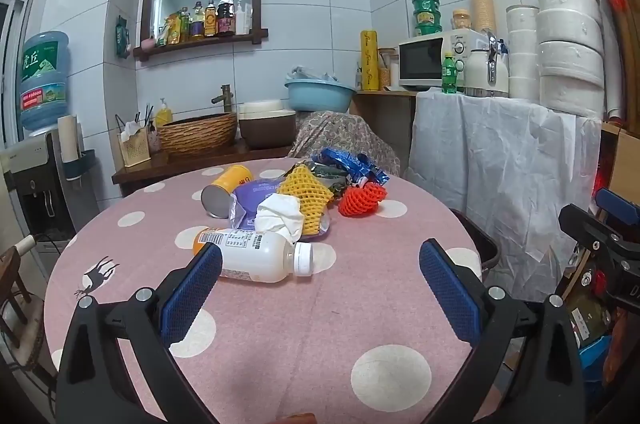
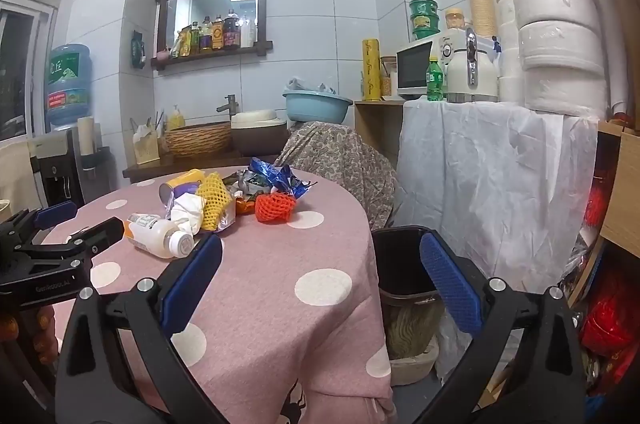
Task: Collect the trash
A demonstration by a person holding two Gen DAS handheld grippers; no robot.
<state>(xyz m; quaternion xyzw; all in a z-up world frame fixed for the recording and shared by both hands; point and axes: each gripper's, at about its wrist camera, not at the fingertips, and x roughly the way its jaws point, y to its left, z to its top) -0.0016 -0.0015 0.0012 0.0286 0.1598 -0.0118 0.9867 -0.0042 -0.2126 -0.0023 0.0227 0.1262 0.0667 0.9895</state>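
Left gripper (image 1: 320, 264) jaws apart, tilted slightly down over pink dotted round tabletop (image 1: 280, 336); white plastic bottle (image 1: 256, 258) at 11 o'clock. Right gripper (image 2: 320, 264) jaws apart, over tabletop edge; black bin (image 2: 404, 264) at 1 o'clock.

The near half of my table (image 1: 320, 336) lay bare, so my tongs could pass freely; the white bottle (image 1: 256, 260) barred the heaped trash (image 1: 304, 196) toward the far edge.

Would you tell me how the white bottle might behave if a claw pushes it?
The white bottle lies on its side on the table, so it would probably roll. It looks like smooth, rigid plastic, possibly slippery. Its weight is unclear.
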